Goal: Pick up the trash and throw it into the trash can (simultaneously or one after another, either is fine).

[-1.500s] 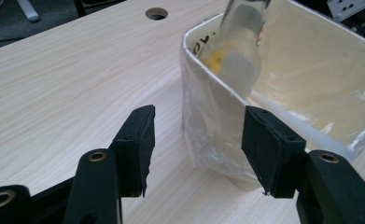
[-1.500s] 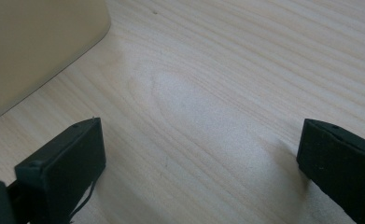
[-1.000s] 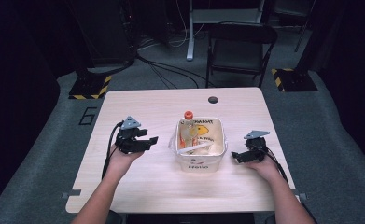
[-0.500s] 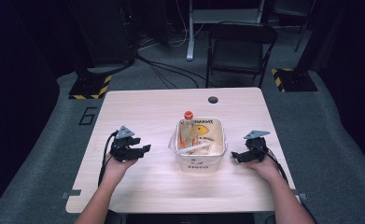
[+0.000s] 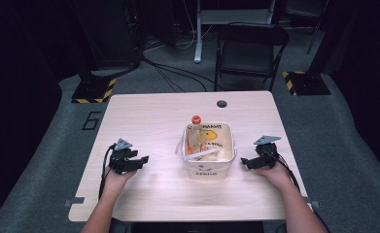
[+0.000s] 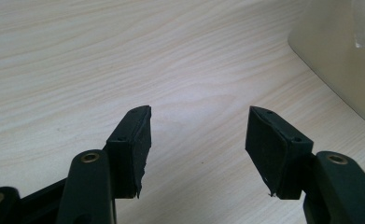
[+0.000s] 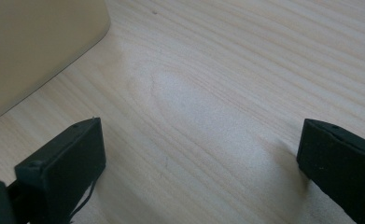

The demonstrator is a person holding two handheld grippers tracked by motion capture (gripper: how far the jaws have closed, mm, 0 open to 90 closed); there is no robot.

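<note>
A white bin (image 5: 208,166) stands mid-table, holding a bottle with an orange cap (image 5: 196,119), yellow packaging and other items. My left gripper (image 5: 141,160) rests low on the table left of the bin, jaws pointing toward it, open with nothing between them; bare wood shows between its pads (image 6: 136,140) and the bin's wall (image 6: 339,60) at upper right. My right gripper (image 5: 244,162) sits on the table just right of the bin, open wide and empty, with the bin's wall (image 7: 35,51) at upper left in the right gripper view.
The light wood table (image 5: 153,116) has a dark round hole (image 5: 221,103) near its far edge. A folding chair (image 5: 248,46) and cables stand on the floor beyond the table. Yellow-black striped bases (image 5: 94,90) sit on the floor at both far corners.
My left gripper has moved down and toward the person's side of the table, settling onto the table farther from the bin. The right gripper has stayed where it was.
</note>
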